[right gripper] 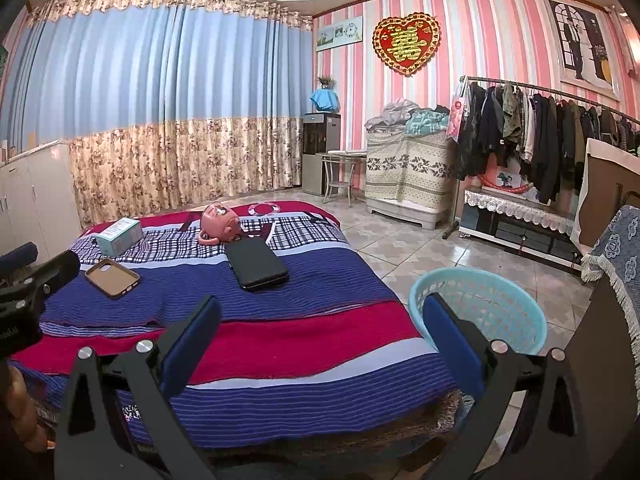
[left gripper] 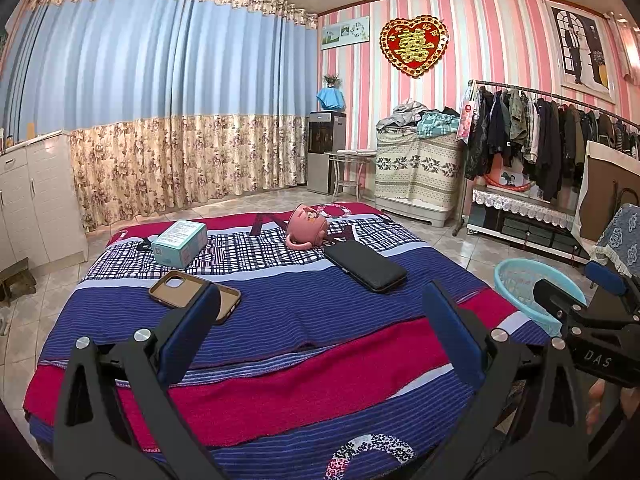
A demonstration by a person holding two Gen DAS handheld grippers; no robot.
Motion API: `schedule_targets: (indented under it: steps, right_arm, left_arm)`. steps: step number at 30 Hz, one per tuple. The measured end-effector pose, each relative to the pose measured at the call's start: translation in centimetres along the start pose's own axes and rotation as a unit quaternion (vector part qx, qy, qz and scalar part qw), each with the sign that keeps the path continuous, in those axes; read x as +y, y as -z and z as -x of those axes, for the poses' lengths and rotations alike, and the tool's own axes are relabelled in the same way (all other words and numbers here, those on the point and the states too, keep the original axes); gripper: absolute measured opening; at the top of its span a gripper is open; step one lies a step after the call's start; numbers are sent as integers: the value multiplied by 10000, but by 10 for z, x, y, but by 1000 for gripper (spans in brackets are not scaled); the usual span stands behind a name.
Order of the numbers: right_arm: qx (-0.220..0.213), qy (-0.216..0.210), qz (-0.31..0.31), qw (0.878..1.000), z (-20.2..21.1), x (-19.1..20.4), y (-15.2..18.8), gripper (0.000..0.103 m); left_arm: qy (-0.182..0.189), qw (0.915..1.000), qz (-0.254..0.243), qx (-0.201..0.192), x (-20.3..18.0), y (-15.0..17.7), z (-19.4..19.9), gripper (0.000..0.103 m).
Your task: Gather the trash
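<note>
On a bed with a blue, red and plaid blanket [left gripper: 340, 364] lie a teal cardboard box [left gripper: 180, 242], a pink mug [left gripper: 308, 226] tipped on its side, a black wallet-like case [left gripper: 364, 266] and a brown phone case [left gripper: 194, 290] lying inside up. A light blue plastic basket [right gripper: 476, 308] stands on the floor by the bed's right side. My left gripper [left gripper: 322, 332] hovers open over the near part of the bed, holding nothing. My right gripper [right gripper: 320, 344] is open too, over the bed's near right corner, with its right finger in front of the basket.
White cabinets [left gripper: 36, 196] line the left wall below long curtains. A water dispenser [left gripper: 326, 152], a small table, a covered chest [left gripper: 416, 168] and a full clothes rack [left gripper: 540, 136] stand along the far wall. A chair with a blue cover [right gripper: 616, 248] is at right. Tiled floor surrounds the bed.
</note>
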State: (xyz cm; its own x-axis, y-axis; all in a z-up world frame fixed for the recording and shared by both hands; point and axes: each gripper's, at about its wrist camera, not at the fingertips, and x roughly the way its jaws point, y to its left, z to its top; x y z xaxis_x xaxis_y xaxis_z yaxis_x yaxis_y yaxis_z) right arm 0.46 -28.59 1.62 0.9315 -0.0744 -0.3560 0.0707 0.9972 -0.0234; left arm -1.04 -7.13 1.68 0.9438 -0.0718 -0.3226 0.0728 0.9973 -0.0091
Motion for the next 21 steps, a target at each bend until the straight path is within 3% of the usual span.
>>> schedule_targets:
  steps: [21]
  right_arm:
    - [-9,-2,-32,10000,0,2,0,98]
  left_arm:
    - [-1,10000,-2,8,0,0,-1,98]
